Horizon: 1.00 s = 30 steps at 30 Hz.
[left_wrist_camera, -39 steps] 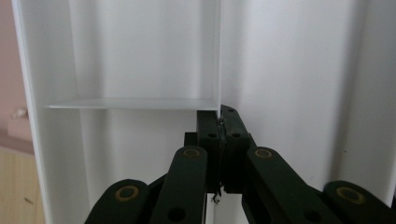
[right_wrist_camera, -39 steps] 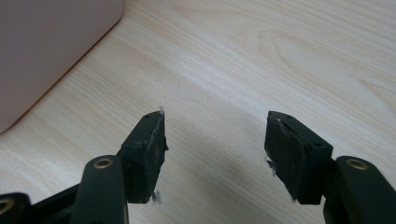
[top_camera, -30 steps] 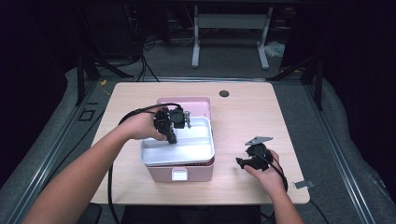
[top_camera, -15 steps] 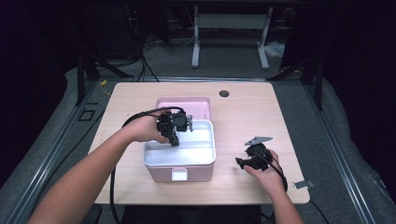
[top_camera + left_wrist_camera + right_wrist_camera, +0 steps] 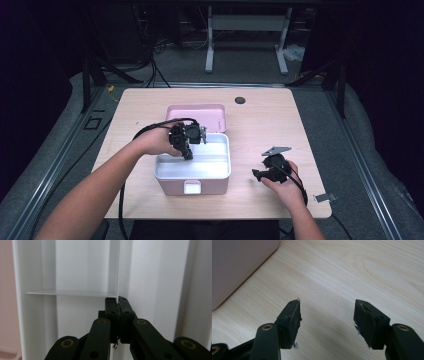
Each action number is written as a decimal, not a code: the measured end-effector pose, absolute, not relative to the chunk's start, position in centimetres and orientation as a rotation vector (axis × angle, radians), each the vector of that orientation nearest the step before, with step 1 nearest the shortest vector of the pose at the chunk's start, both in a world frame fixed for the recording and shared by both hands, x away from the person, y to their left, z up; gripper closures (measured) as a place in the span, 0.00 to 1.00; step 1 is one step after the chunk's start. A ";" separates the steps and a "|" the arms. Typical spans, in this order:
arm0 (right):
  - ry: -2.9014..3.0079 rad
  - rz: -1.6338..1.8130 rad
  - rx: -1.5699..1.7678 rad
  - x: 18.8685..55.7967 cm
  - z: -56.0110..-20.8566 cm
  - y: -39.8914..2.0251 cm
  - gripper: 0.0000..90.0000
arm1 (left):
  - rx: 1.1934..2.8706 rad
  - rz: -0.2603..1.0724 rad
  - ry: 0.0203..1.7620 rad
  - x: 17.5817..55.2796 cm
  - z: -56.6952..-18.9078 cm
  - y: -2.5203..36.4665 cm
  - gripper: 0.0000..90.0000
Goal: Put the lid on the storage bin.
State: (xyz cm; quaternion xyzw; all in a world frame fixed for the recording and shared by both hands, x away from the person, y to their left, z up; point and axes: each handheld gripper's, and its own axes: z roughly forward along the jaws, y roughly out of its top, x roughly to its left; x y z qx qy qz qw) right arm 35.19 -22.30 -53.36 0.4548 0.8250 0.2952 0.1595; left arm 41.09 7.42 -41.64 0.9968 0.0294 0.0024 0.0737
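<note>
A smooth, matt pink plastic box (image 5: 192,186) with a glossy white plastic inner tray (image 5: 75,270) is seen. It is borne by a pale, matt wood-grain rectangular table (image 5: 260,120). The black gripper pads (image 5: 292,317) are seen scuffed.

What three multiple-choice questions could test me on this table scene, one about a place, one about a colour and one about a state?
1. Where does the right hand-held gripper rest?
A. on the wooden table, right of the box
B. inside the box
C. on the lid

2. What colour is the outside of the box?
A. blue
B. pink
C. black

3. How do the jaws of the left hand-held gripper stand?
A. wide open over the tray
B. open around the lid
C. shut on the white tray's thin wall

Answers:
1 A: the high view shows it on the table, with bare wood between its open jaws in its own view.
2 B: the shell and the lid behind it are pink; only the tray inside is white.
3 C: the left gripper view shows both pads pressed together on the tray's thin edge.
</note>
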 end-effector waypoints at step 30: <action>2.339 0.838 1.303 35.2 -53.3 -22.1 0.42 | 2.686 -0.011 0.475 39.3 -40.4 13.8 0.71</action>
